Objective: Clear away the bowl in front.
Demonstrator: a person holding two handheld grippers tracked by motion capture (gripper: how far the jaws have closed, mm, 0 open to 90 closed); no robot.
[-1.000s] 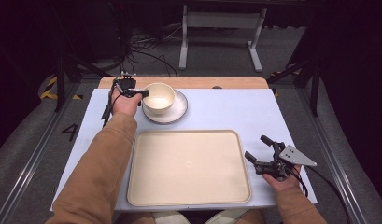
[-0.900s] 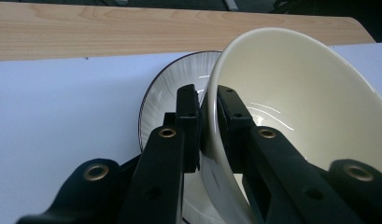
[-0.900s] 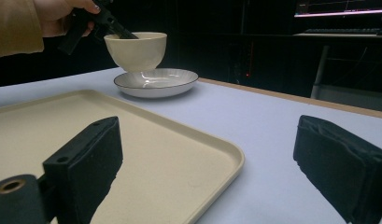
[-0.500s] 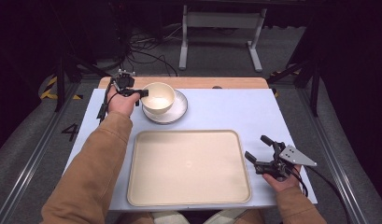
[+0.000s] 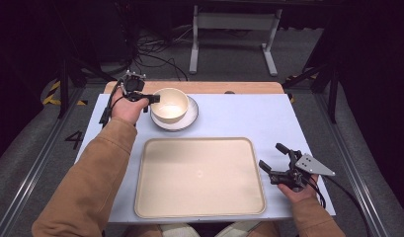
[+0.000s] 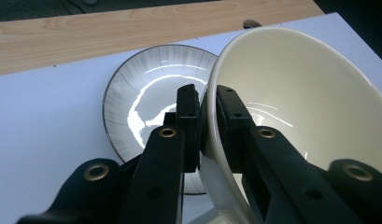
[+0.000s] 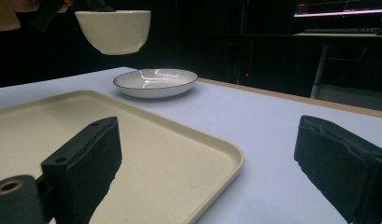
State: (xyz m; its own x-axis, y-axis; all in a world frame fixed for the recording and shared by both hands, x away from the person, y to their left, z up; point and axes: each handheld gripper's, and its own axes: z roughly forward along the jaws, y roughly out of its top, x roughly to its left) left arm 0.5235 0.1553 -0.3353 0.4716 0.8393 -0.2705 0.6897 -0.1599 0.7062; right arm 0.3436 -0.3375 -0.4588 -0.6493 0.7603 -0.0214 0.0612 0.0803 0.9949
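Note:
A cream bowl hangs in the air above a white plate with a dark rim at the table's far left. My left gripper is shut on the bowl's rim, one jaw inside the bowl and one outside. My right gripper stands open at the table's right, beside the right edge of a large beige tray, with nothing between its jaws.
The table has a pale blue top with a wooden strip along its far edge. Beyond it are a dark floor with cables and a metal stand.
My left gripper has lifted the bowl up off the plate and a little away from me. The right gripper has stayed where it was.

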